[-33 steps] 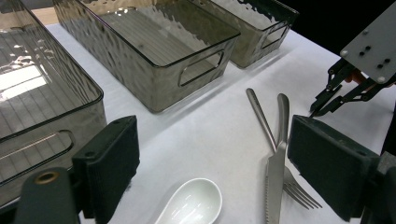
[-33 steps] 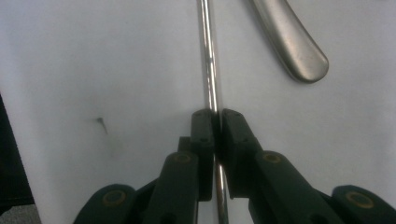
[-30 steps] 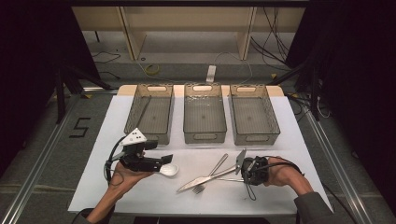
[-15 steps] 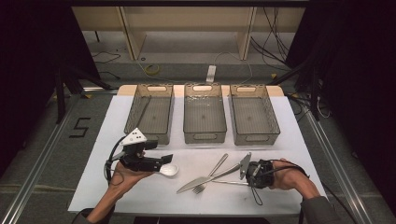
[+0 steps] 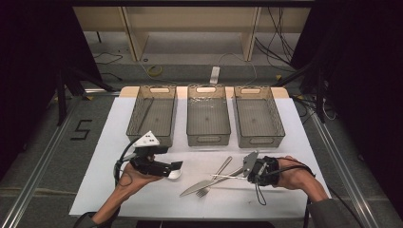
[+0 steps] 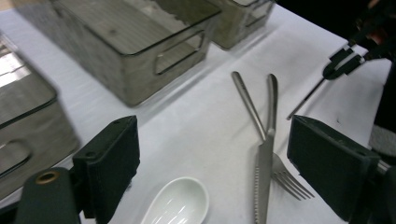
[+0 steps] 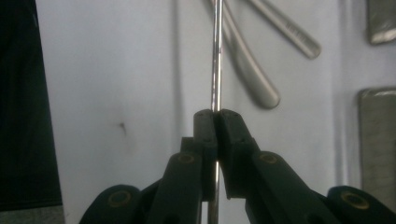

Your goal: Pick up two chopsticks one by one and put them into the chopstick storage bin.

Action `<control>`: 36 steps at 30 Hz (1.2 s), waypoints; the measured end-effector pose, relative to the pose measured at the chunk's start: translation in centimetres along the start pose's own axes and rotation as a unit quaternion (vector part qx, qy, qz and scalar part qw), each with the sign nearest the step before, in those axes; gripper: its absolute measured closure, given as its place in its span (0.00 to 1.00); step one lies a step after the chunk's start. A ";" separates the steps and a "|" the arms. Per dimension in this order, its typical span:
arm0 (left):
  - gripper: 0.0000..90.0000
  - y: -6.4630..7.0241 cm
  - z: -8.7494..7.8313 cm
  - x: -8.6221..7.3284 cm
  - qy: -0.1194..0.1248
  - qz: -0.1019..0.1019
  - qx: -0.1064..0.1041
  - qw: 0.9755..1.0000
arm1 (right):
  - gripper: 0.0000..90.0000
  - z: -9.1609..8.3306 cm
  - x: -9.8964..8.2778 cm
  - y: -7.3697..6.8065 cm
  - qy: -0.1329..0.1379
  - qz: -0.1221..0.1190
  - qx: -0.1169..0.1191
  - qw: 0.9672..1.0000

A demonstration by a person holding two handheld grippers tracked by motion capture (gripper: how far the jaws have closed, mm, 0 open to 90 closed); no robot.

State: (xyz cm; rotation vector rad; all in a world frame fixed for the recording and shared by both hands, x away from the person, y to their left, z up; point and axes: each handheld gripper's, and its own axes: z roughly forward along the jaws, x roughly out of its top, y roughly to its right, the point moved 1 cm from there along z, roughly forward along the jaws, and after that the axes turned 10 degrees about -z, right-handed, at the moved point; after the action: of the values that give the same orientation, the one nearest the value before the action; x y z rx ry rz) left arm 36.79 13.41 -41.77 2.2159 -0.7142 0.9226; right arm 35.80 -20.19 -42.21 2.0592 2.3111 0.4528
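My right gripper (image 5: 248, 176) is shut on a thin metal chopstick (image 5: 228, 176) and holds it level just above the white table, at the front right. In the right gripper view the pads (image 7: 205, 122) pinch the chopstick (image 7: 216, 56), which runs straight ahead. Just left of it lie a knife (image 5: 202, 186) and a fork (image 5: 215, 178), crossed over each other. My left gripper (image 5: 173, 167) stands open at the front left, low over a white spoon (image 5: 175, 175). The spoon (image 6: 177, 205) sits between the wide jaws without touching them.
Three clear bins stand in a row at the back: left (image 5: 134, 114), middle (image 5: 209, 140) and right (image 5: 280, 124). A thin stick (image 5: 146, 110) lies in the left bin. Bare white table (image 5: 142, 199) runs along the front edge. Dark floor surrounds the table.
My right gripper has risen a little with the chopstick in it, after shifting slightly right. The left gripper and the spoon have stayed put.
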 end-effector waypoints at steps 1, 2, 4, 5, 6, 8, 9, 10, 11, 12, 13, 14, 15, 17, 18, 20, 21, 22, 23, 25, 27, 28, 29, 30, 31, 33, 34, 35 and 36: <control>0.18 0.3 0.3 0.1 -0.007 0.007 -0.005 1.000 | 0.96 -0.1 0.3 0.1 0.002 -0.001 0.000 1.000; 0.18 0.7 0.7 0.3 -0.013 0.016 -0.007 1.000 | 0.96 -0.2 0.7 0.1 0.002 -0.004 0.000 1.000; 0.19 1.3 1.5 0.5 -0.028 0.033 -0.011 0.999 | 0.96 -0.3 1.3 0.3 0.006 -0.009 0.000 1.000; 0.19 1.6 1.9 0.6 -0.036 0.040 -0.014 0.998 | 0.96 -0.3 1.6 0.3 0.008 -0.013 -0.004 1.000; 0.19 1.9 2.3 0.7 -0.044 0.044 -0.017 0.998 | 0.96 -0.3 1.9 0.4 0.012 -0.016 -0.004 1.000; 0.19 2.5 3.0 0.9 -0.060 0.057 -0.021 0.996 | 0.96 -0.4 2.5 0.4 0.014 -0.021 -0.004 1.000; 0.20 2.8 3.4 1.0 -0.068 0.066 -0.022 0.995 | 0.96 -0.4 2.7 0.4 0.016 -0.020 -0.003 1.000; 0.20 3.2 3.7 1.1 -0.074 0.073 -0.023 0.994 | 0.96 -0.3 3.0 0.5 0.016 -0.025 -0.006 1.000; 0.21 3.5 4.0 1.2 -0.080 0.080 -0.030 0.993 | 0.96 -0.3 3.2 0.5 0.017 -0.027 -0.008 0.999; 0.22 3.8 4.4 1.3 -0.088 0.086 -0.036 0.992 | 0.96 -0.3 3.4 0.5 0.020 -0.030 -0.006 0.999; 0.23 4.1 4.7 1.3 -0.093 0.092 -0.034 0.991 | 0.96 -0.4 3.6 0.5 0.019 -0.029 -0.008 0.999; 0.23 4.3 4.9 1.3 -0.100 0.100 -0.034 0.989 | 0.96 -0.4 3.7 0.6 0.022 -0.032 -0.009 0.999; 0.25 4.5 5.2 1.4 -0.108 0.106 -0.035 0.988 | 0.96 -0.5 3.9 0.6 0.021 -0.033 -0.008 0.999; 0.28 4.9 5.7 1.3 -0.121 0.119 -0.035 0.985 | 0.96 -0.6 4.2 0.6 0.026 -0.037 -0.012 0.999; 0.31 5.1 5.9 1.3 -0.125 0.125 -0.037 0.984 | 0.96 -0.7 4.3 0.6 0.025 -0.039 -0.012 0.999; 0.37 5.4 6.3 1.2 -0.134 0.139 -0.041 0.980 | 0.96 -0.7 4.6 0.6 0.028 -0.042 -0.013 0.999; 0.41 5.6 6.4 1.2 -0.137 0.145 -0.041 0.979 | 0.96 -0.8 4.8 0.6 0.025 -0.043 -0.012 0.999; 0.44 5.7 6.4 1.2 -0.141 0.154 -0.042 0.977 | 0.96 -0.8 4.9 0.6 0.029 -0.046 -0.014 0.998; 0.47 5.8 6.5 1.2 -0.144 0.161 -0.042 0.976 | 0.96 -0.8 5.0 0.6 0.029 -0.044 -0.014 0.998; 0.53 6.1 6.6 1.2 -0.148 0.171 -0.043 0.973 | 0.96 -0.8 5.3 0.6 0.028 -0.049 -0.013 0.998; 0.59 6.3 6.6 1.1 -0.152 0.178 -0.047 0.971 | 0.96 -0.9 5.5 0.6 0.028 -0.053 -0.013 0.998; 0.62 6.3 6.5 1.1 -0.152 0.181 -0.047 0.971 | 0.96 -0.9 5.5 0.6 0.027 -0.053 -0.013 0.998; 0.65 6.3 6.5 1.1 -0.155 0.183 -0.047 0.970 | 0.96 -0.9 5.6 0.7 0.028 -0.055 -0.012 0.998; 0.67 6.3 6.6 1.1 -0.157 0.185 -0.047 0.969 | 0.96 -0.9 5.7 0.7 0.029 -0.058 -0.012 0.998; 0.69 6.3 6.6 1.1 -0.159 0.186 -0.046 0.968 | 0.96 -0.9 5.7 0.7 0.027 -0.058 -0.012 0.998; 0.74 6.3 6.6 1.0 -0.162 0.189 -0.049 0.967 | 0.96 -0.9 5.8 0.7 0.024 -0.061 -0.011 0.998; 0.75 6.4 6.7 1.0 -0.164 0.190 -0.049 0.967 | 0.96 -0.9 5.9 0.7 0.025 -0.060 -0.011 0.998; 0.76 6.4 6.7 1.0 -0.165 0.193 -0.048 0.966 | 0.96 -0.9 5.9 0.7 0.026 -0.061 -0.013 0.998; 0.79 6.4 6.7 0.9 -0.165 0.195 -0.048 0.966 | 0.96 -0.8 5.9 0.7 0.025 -0.066 -0.014 0.997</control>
State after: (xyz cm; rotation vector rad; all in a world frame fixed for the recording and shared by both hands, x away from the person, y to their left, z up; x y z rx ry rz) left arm 35.86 4.19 -42.64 2.2060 -1.3585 0.6798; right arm 35.56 -14.51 -40.16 1.8881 2.4355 0.5356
